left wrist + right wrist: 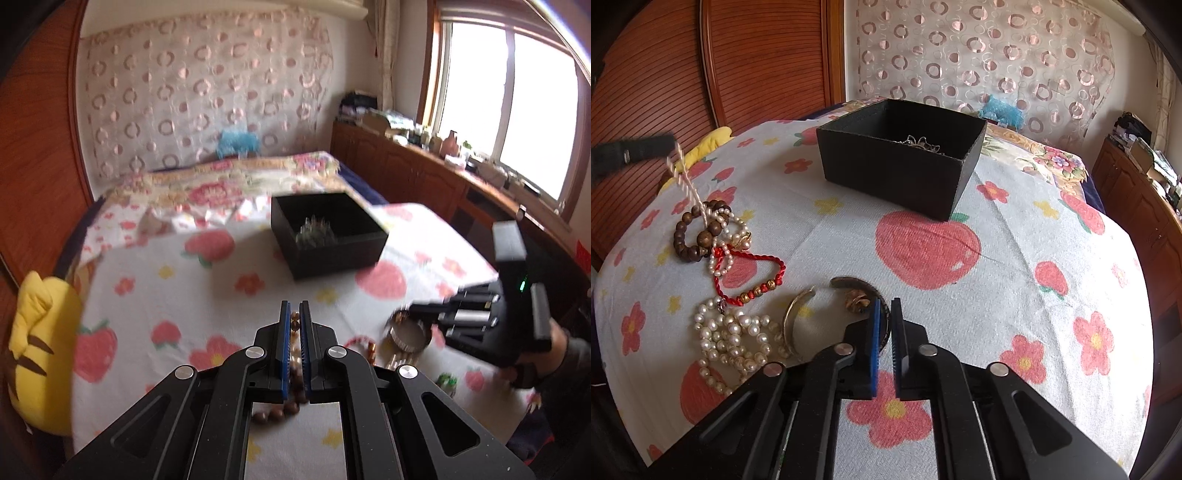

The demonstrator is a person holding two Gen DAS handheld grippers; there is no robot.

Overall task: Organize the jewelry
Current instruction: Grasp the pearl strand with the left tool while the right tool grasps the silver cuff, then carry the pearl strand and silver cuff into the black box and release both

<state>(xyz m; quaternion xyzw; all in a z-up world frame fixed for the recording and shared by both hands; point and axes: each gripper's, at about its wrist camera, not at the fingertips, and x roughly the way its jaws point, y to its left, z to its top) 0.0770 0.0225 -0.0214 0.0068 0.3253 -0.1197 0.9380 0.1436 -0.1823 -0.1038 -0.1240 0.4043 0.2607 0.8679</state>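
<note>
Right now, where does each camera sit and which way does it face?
Left wrist: on the left tool, facing across the bed to the black box and window; its shut tool holds a beaded cord; the right tool and hand show at right.
Right wrist: on the right tool, facing down across the bed to the box; the left tool shows far left.
Shared: box, both tools.

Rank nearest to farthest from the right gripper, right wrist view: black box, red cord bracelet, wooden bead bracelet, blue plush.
From the right gripper:
1. red cord bracelet, just to its left on the cloth.
2. wooden bead bracelet, farther left and back.
3. black box, straight ahead past the big strawberry print.
4. blue plush, behind the box by the curtain.
</note>
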